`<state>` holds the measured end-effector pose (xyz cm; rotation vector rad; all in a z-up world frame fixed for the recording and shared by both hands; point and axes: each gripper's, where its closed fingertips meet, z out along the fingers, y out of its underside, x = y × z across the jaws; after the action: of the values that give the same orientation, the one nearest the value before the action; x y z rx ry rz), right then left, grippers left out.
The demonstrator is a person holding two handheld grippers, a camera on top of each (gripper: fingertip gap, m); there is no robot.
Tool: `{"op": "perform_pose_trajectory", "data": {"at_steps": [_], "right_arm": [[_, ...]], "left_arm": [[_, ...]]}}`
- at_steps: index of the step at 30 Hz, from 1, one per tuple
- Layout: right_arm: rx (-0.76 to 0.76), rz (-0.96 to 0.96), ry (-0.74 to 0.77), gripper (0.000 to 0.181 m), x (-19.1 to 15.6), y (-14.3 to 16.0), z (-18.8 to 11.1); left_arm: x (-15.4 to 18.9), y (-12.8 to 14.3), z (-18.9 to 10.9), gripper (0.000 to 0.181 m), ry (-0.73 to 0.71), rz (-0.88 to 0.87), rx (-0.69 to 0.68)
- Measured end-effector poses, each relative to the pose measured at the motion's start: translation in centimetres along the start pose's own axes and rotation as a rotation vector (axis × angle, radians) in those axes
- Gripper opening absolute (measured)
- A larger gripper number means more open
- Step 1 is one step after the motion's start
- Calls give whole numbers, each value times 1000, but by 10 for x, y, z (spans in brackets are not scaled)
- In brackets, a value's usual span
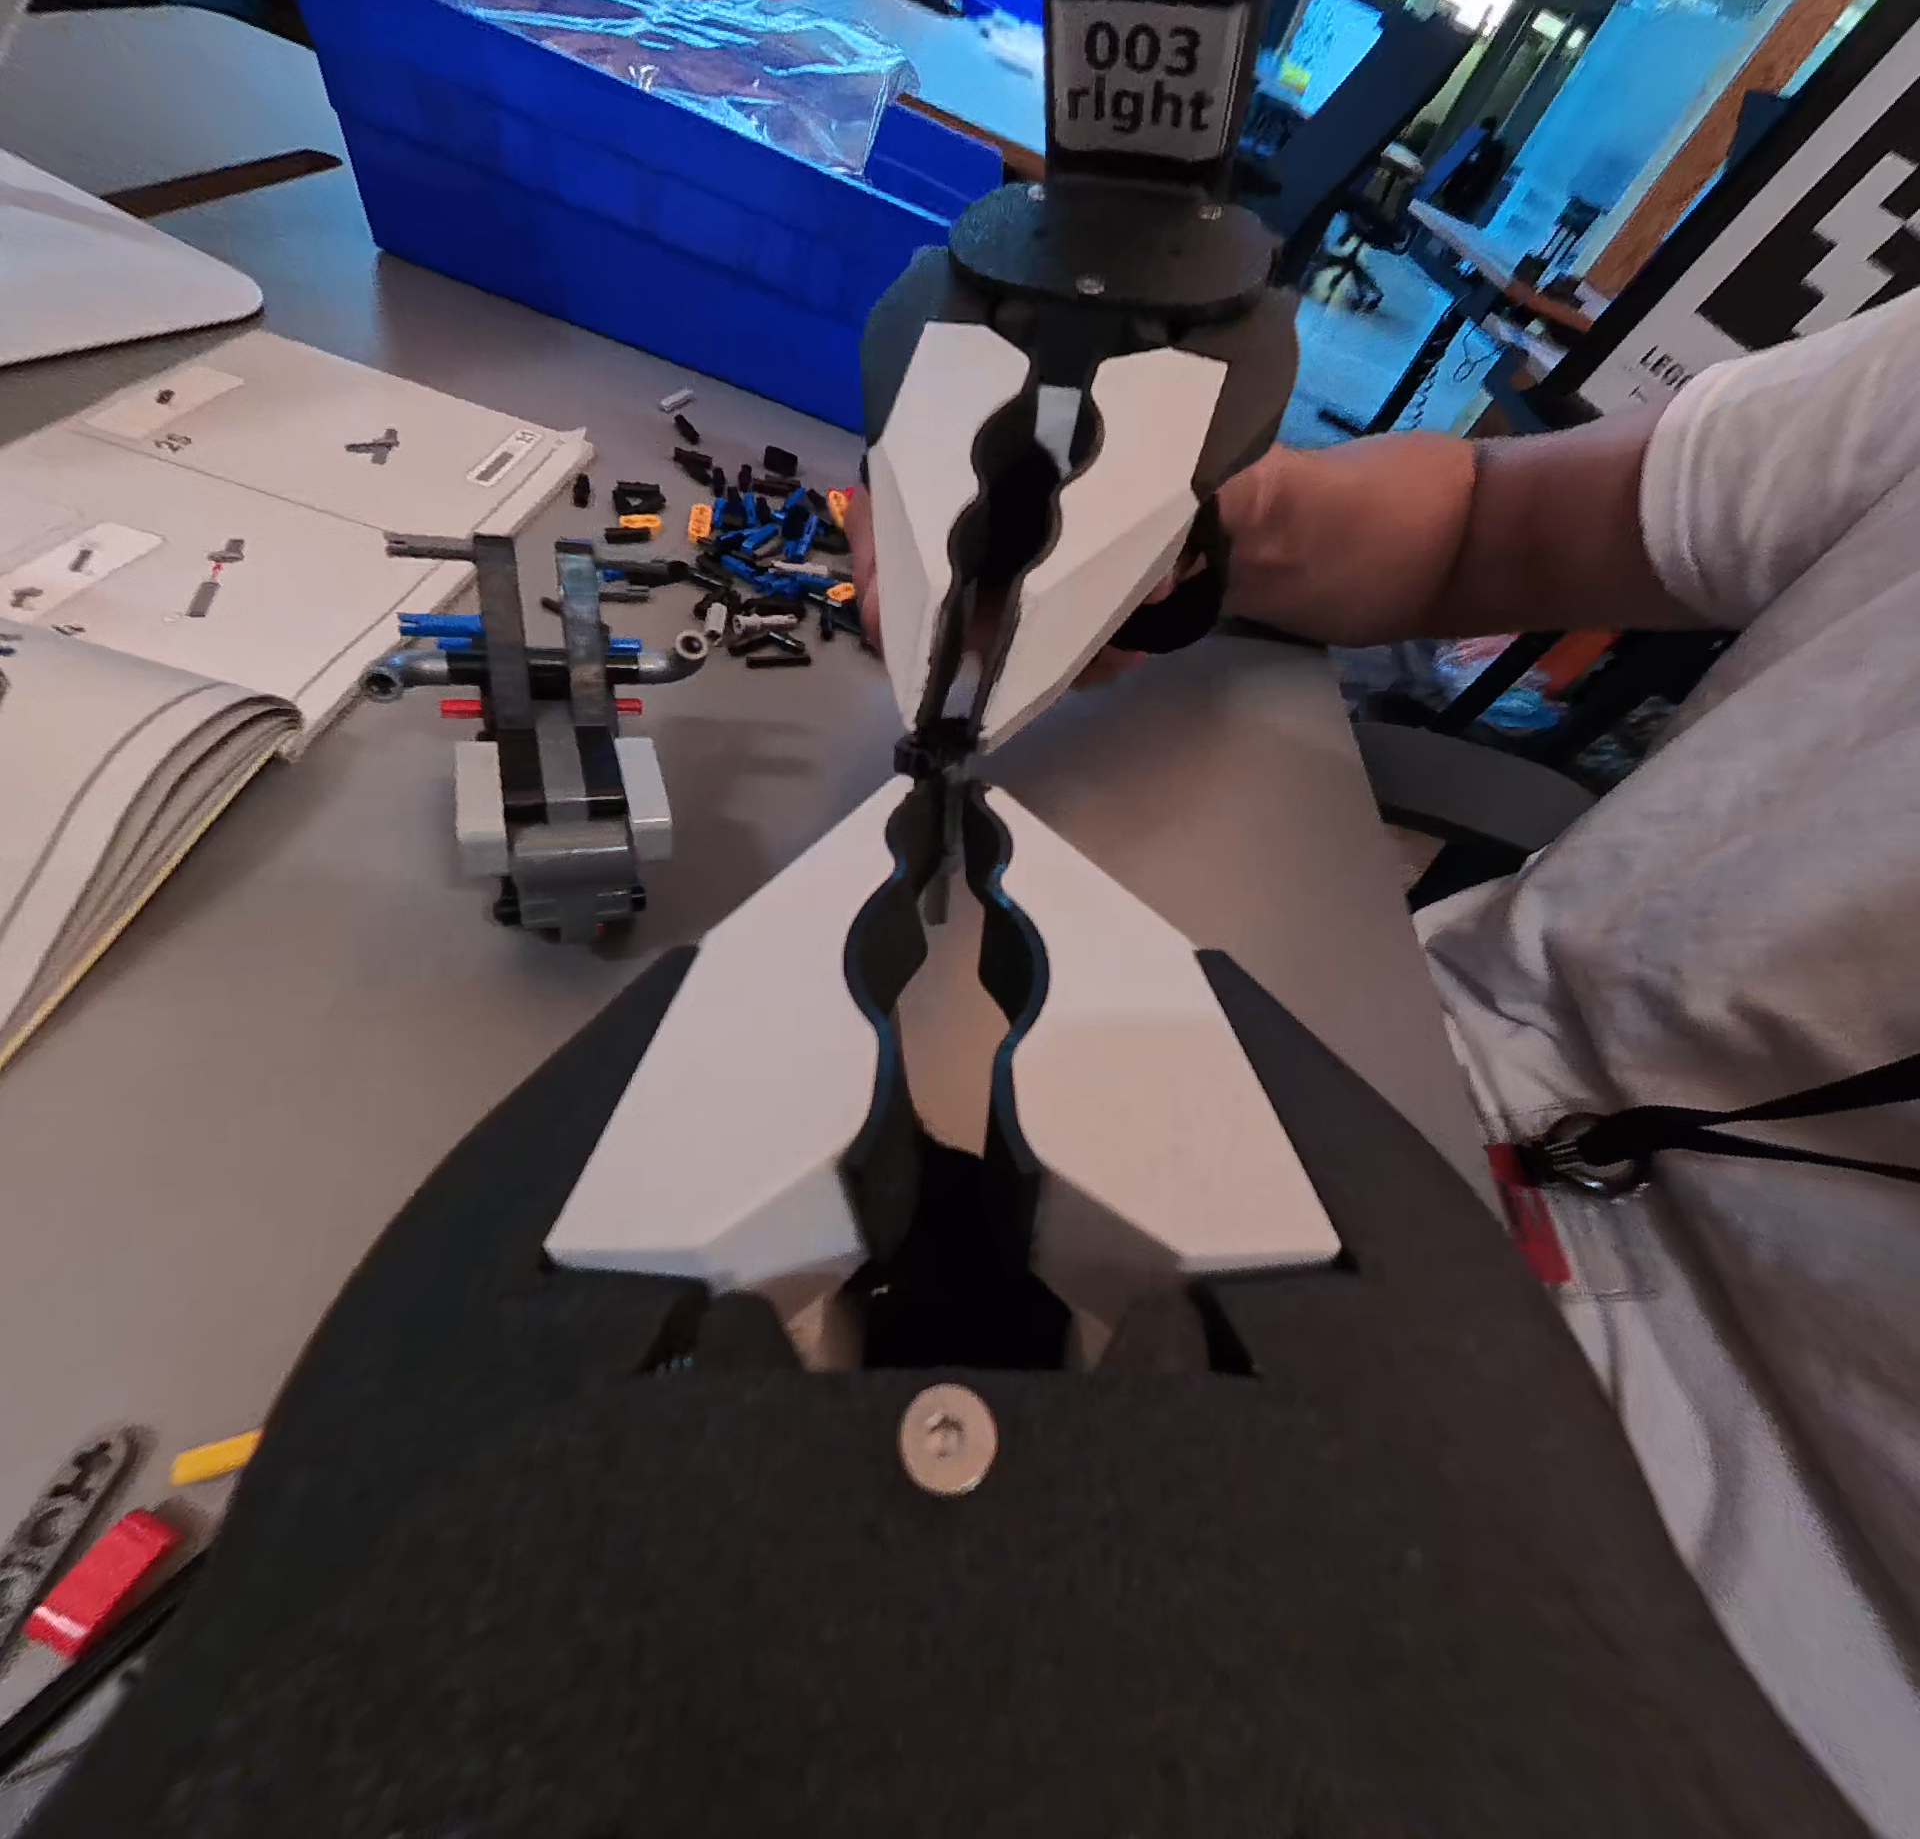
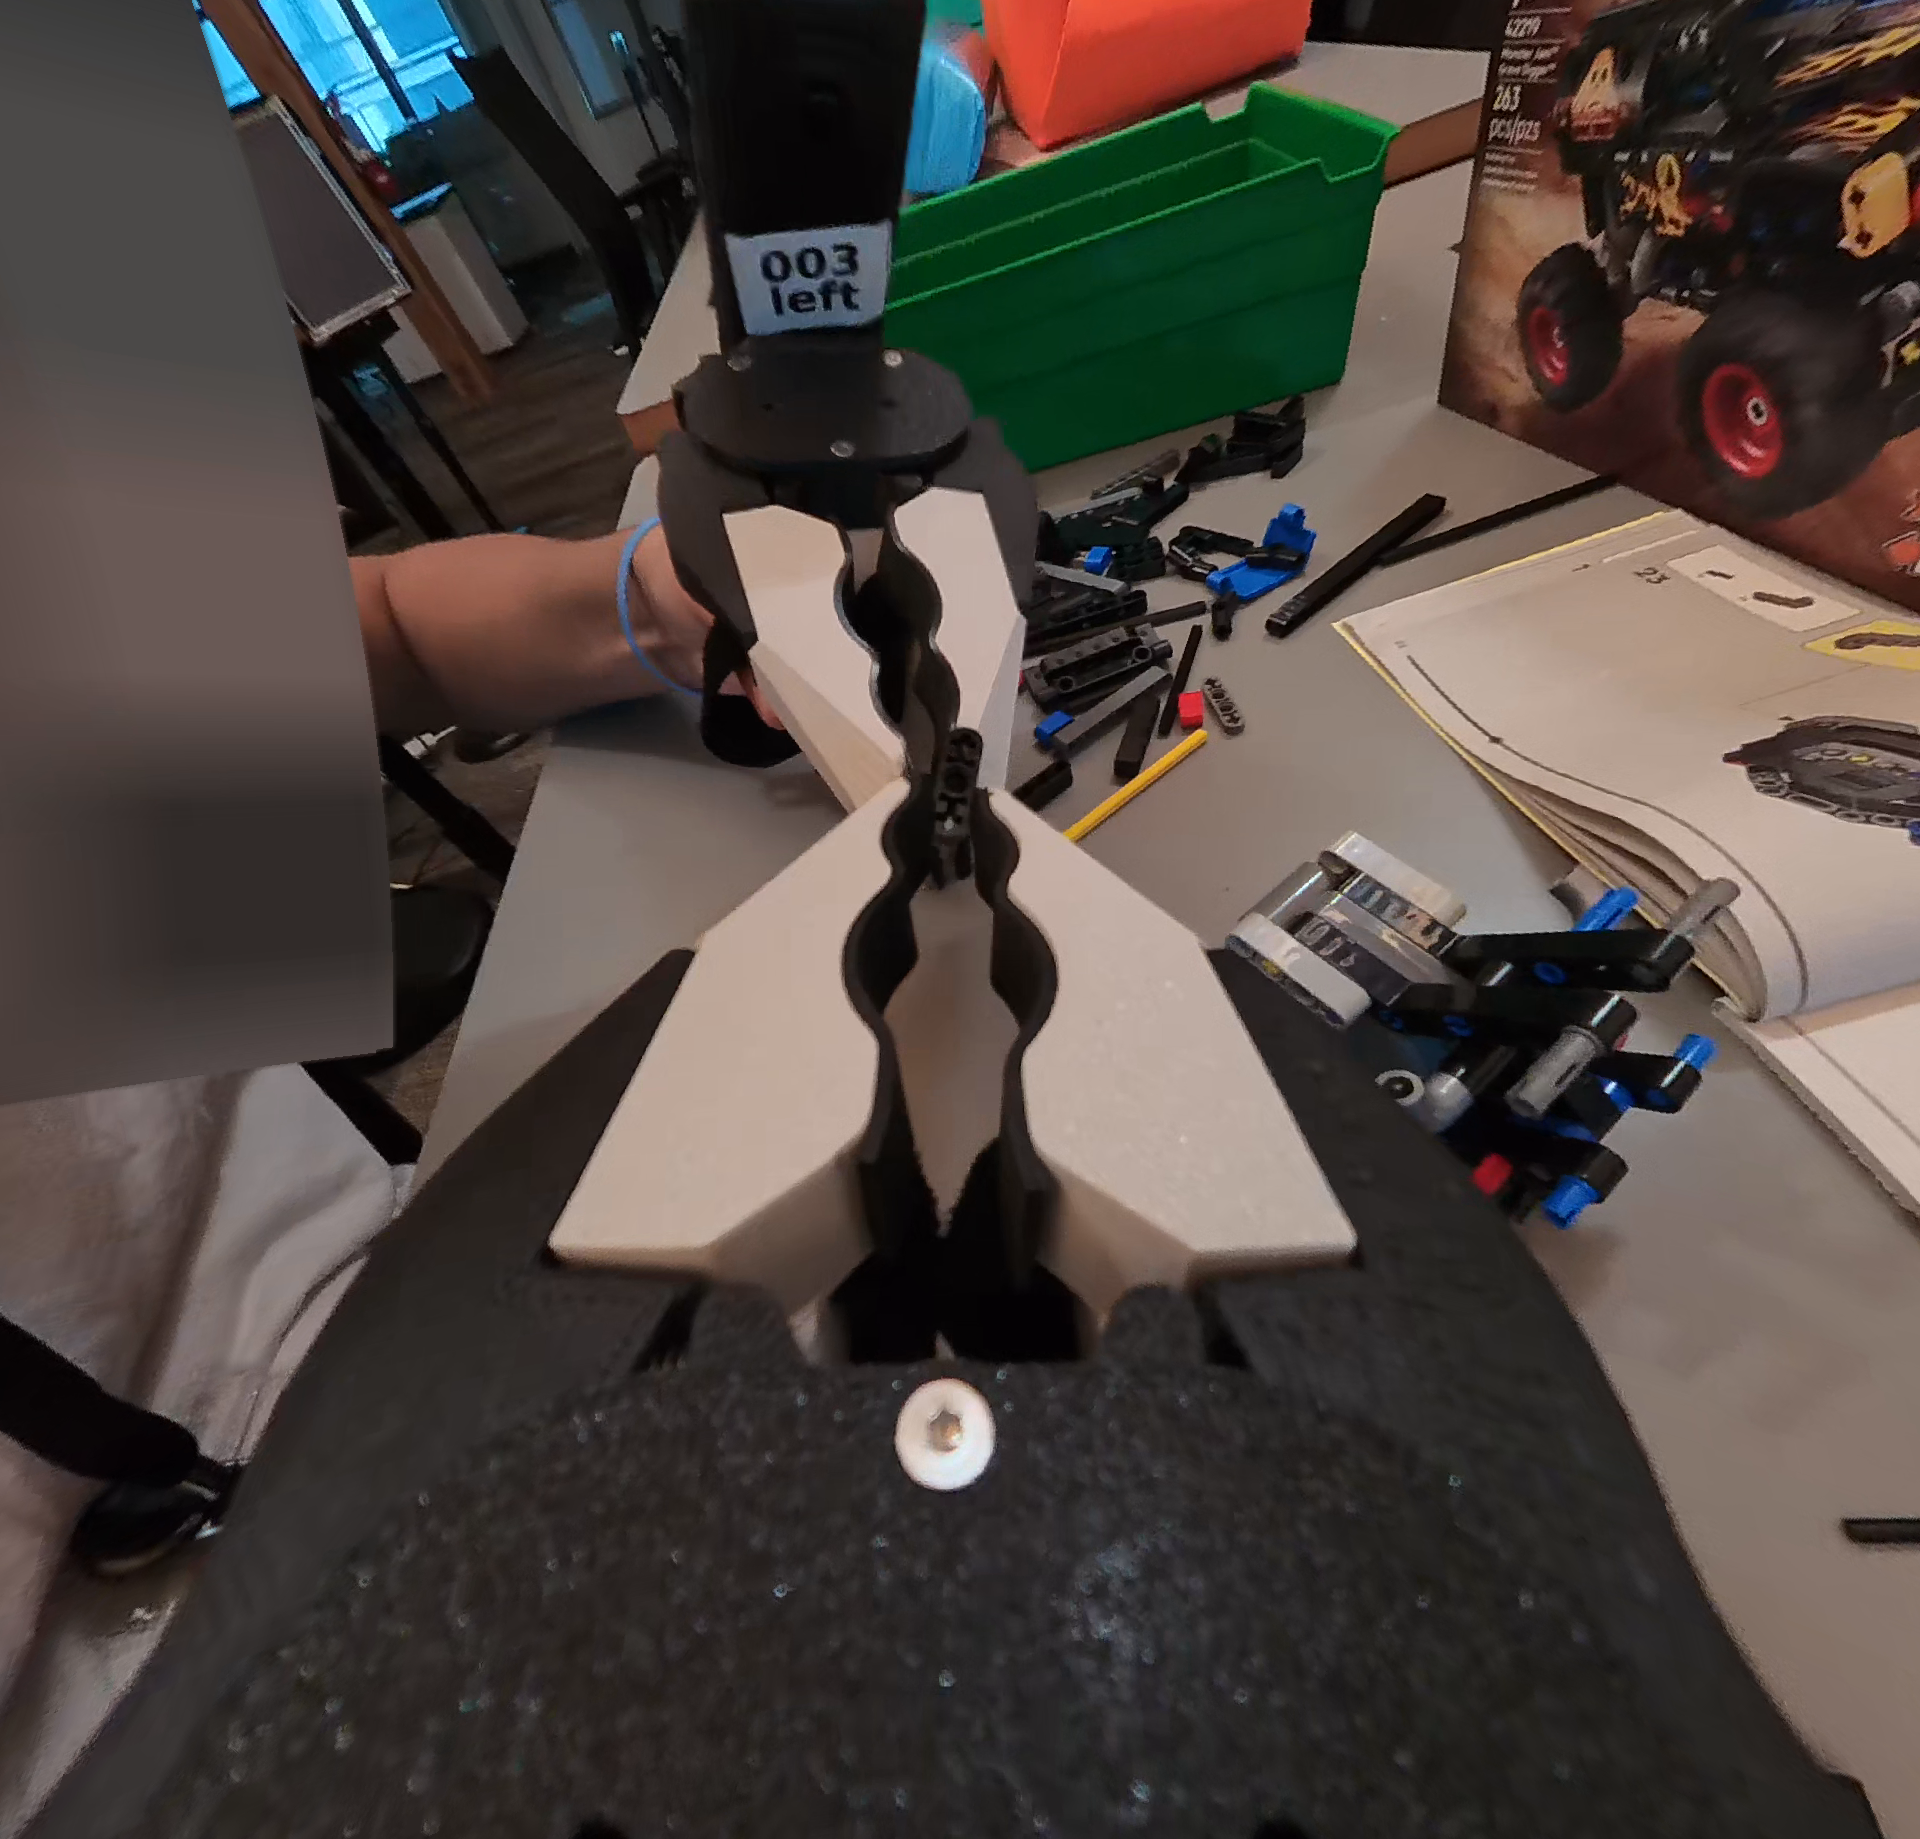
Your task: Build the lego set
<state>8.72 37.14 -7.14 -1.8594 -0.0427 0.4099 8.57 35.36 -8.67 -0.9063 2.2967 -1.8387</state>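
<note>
Both grippers meet tip-to-tip above the table [image 1: 1091, 802]: left gripper [image 1: 940, 802] clamps a grey axle [image 1: 943, 854], right gripper [image 2: 951, 802] from 12 o'clock clamps a black beam [image 2: 958, 797].

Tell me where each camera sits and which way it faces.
Left wrist view: on the left gripper, jaws shut on a grey axle, facing the right gripper; a forearm shows.
Right wrist view: on the right gripper, jaws shut on a black beam, facing back; the other forearm shows.
Shared: both grippers, lego assembly, manual.
</note>
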Motion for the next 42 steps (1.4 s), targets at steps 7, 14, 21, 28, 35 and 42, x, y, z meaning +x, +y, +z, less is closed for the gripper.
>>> {"op": "perform_pose_trajectory", "data": {"at_steps": [7,14,21,28,35,42], "right_arm": [[-3,-36,-7,6,-2,1,-3],[-37,-109,-1,9,-7,4,-3],[-37,-125,-23,8,-12,1,-7],[-31,110,-204,7,-19,4,-11],[-7,115,-215,6,-17,3,-12],[2,111,-168,6,-4,-9,-28]], "left_arm": [[0,0,2,2,-56,127,2],[3,-1,5,2,-58,200,28],[8,-5,5,2,-50,230,57],[13,-4,6,2,-64,322,46],[10,-6,6,2,-128,374,33],[6,-6,3,2,-136,358,32]]}}
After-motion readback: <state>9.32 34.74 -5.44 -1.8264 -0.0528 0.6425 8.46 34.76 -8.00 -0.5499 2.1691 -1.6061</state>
